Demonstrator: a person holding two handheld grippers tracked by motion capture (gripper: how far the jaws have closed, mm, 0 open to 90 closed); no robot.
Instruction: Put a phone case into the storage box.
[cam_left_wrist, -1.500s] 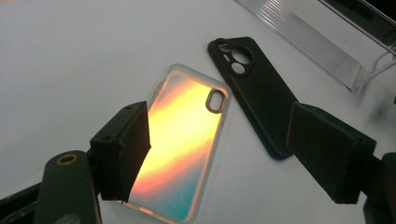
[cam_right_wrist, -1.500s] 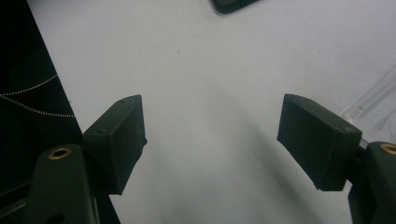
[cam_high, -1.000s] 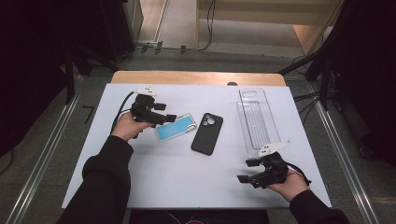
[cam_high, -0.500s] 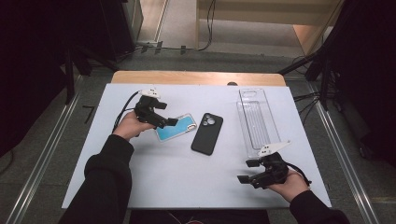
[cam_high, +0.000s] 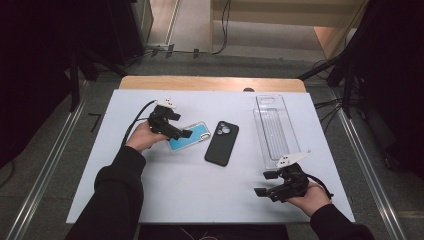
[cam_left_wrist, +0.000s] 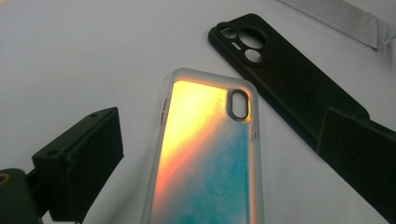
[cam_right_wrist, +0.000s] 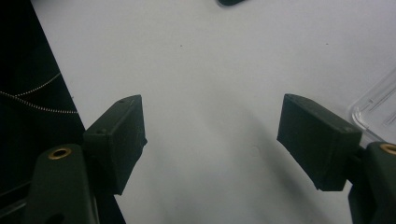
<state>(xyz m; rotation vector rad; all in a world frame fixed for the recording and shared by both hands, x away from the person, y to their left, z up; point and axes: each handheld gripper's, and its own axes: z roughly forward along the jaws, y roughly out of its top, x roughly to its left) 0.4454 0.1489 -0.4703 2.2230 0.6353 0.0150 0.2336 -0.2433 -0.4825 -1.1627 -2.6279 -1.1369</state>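
The left gripper (cam_high: 184, 133) sits over the near end of the teal case (cam_high: 192, 138), its jaws spread wide with the case between them; the pads stand clear of the case's frosted edges on both sides. Those jaws have just been opening. In the left gripper view the teal case (cam_left_wrist: 210, 154) lies flat on the desk (cam_left_wrist: 70, 56), back up, glowing orange toward its camera slot and teal lower down. The black case (cam_left_wrist: 280, 79) lies just beside it on the right, apart by a narrow strip of white; the right jaw overlaps the black case's near end in that view.

From above, the black case (cam_high: 222, 142) rests near the middle of the desk (cam_high: 200, 200), with the clear tray (cam_high: 276, 131) farther right, running toward the far edge. The right gripper (cam_high: 264, 183) is held near the front right edge, jaws spread and nothing between them; in the right gripper view only bare desk (cam_right_wrist: 210, 70) lies under them, with the tray's corner (cam_right_wrist: 378, 109) at the right and the desk's edge at the left.

Open room is widest across the front of the desk and along its left side. No brand, label or writing can be read on any item.
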